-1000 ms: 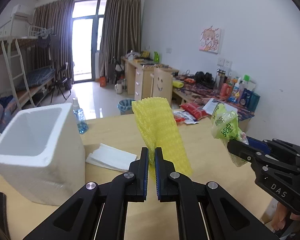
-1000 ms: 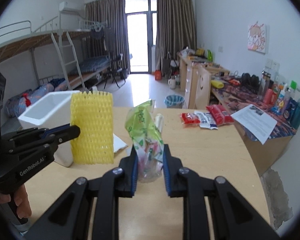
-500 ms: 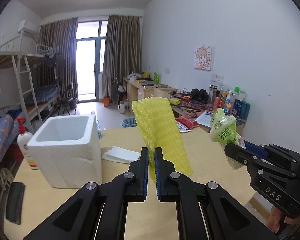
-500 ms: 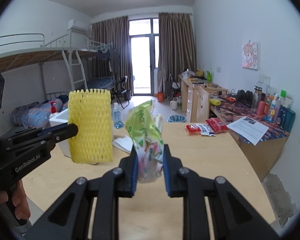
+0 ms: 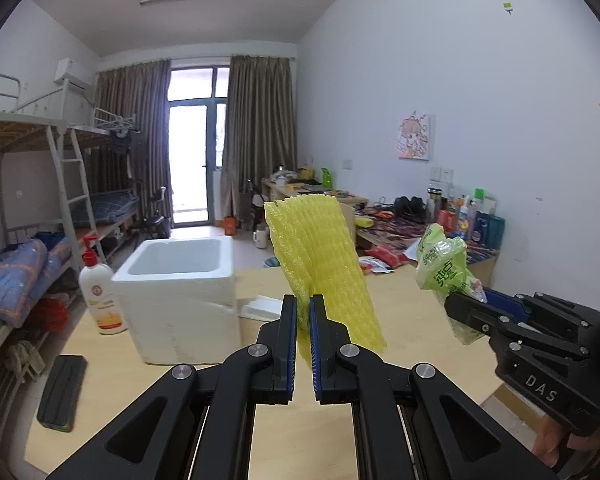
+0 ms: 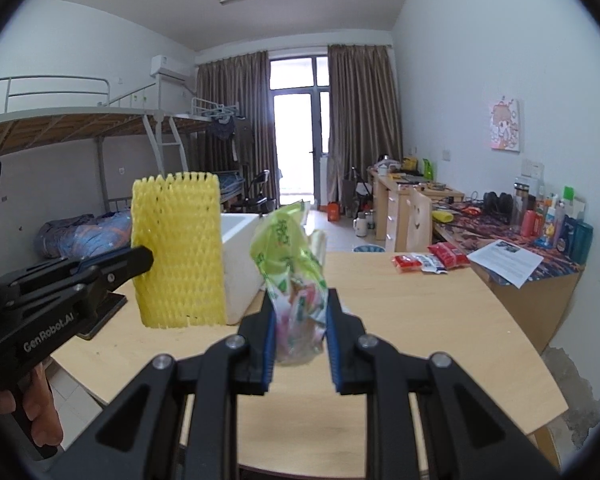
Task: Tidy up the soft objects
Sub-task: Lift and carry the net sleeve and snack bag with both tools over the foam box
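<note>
My left gripper is shut on the lower edge of a yellow foam net sleeve, which stands upright above the wooden table. In the right wrist view the same yellow foam net sleeve hangs at the left gripper. My right gripper is shut on a crumpled green plastic bag held in the air. That green plastic bag shows at the right of the left wrist view, pinched by the right gripper. A white foam box with an open top stands on the table to the left.
A lotion pump bottle stands left of the box, a black flat object lies near the table's left edge, and white foam sheets lie behind the sleeve. Red snack packets lie at the table's far right. A bunk bed flanks the left.
Both grippers pulled back and rose slightly with their loads, so the foam box looks smaller and farther. The lotion bottle and the black object came into view. Both grips are unchanged.
</note>
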The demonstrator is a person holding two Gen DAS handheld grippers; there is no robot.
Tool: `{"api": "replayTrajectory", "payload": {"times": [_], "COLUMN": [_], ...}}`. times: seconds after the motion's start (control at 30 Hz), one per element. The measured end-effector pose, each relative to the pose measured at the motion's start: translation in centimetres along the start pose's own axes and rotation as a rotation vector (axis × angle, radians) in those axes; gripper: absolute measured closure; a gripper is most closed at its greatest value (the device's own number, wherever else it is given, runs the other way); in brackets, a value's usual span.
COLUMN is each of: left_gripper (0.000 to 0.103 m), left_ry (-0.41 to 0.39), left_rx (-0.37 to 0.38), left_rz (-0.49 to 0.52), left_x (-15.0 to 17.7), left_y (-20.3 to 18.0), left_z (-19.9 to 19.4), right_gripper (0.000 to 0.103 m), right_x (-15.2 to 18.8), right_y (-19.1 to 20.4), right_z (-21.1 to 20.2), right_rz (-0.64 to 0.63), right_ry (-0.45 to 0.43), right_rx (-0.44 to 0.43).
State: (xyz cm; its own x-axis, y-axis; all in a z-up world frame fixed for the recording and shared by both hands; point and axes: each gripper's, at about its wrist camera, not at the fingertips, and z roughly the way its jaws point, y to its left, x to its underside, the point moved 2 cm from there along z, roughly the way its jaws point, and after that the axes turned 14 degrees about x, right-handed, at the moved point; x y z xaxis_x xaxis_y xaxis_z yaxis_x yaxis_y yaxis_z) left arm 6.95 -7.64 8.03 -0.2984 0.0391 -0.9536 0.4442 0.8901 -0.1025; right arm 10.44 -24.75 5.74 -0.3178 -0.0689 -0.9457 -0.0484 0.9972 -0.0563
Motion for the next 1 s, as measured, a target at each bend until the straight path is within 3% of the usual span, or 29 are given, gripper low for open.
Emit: {"api": "replayTrajectory", "payload": {"times": [0.53, 1.0], "left_gripper": [0.096, 0.096], "left_ry": [-0.007, -0.015], "left_rx": [-0.165, -0.251], "left_rz": [-0.07, -0.107], "left_x": [1.3, 2.7], "left_y": [7.1, 12.5], "left_z": [-2.4, -4.9], "right_gripper": [0.078, 0.078], "right_x": [-0.3, -0.1], "right_y": [6.0, 10.3], "right_z": [3.6, 4.5], "right_rz": [-0.051, -0.09], "right_ry": [0.016, 0.025], "right_rx": [-0.145, -0.239]}}
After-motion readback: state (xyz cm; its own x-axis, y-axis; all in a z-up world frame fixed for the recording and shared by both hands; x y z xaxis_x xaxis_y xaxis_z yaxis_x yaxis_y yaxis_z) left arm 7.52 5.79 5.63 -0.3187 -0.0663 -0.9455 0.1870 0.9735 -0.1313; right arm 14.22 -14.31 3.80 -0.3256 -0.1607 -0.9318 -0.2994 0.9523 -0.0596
